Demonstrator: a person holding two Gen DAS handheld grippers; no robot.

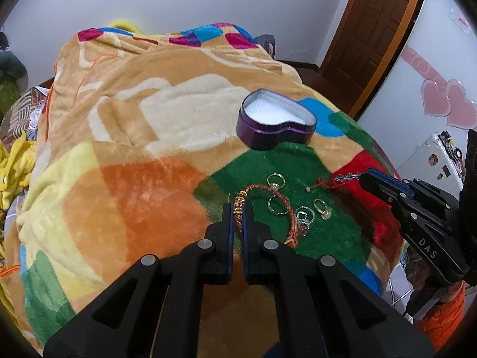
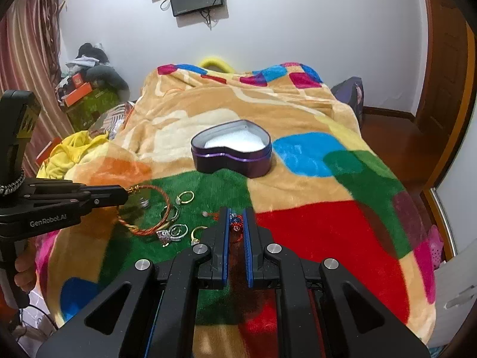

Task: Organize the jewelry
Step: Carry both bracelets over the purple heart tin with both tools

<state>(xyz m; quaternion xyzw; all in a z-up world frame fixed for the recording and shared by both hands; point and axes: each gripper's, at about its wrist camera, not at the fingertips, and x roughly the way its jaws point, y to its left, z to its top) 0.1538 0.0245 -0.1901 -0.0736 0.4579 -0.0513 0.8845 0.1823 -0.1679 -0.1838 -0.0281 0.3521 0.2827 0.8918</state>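
A purple heart-shaped tin (image 1: 275, 122), open with a white lining, stands on the blanket; it also shows in the right wrist view (image 2: 232, 152). Several rings (image 1: 275, 182) and an orange-gold braided bracelet (image 1: 262, 191) lie on the green patch. My left gripper (image 1: 237, 210) is shut on the bracelet's beaded part; the right wrist view shows it (image 2: 125, 193) at the bracelet (image 2: 161, 208). My right gripper (image 2: 235, 217) is shut on a red-corded bead bracelet (image 2: 235, 223); the left wrist view shows its clear beads (image 1: 347, 176) at the gripper tip (image 1: 365, 176).
A colourful plush blanket (image 1: 149, 149) covers the bed. Yellow clothes (image 2: 71, 155) and boxes lie at the left. A wooden door (image 1: 366, 24) and a white wall with pink hearts (image 1: 447, 104) are at the right.
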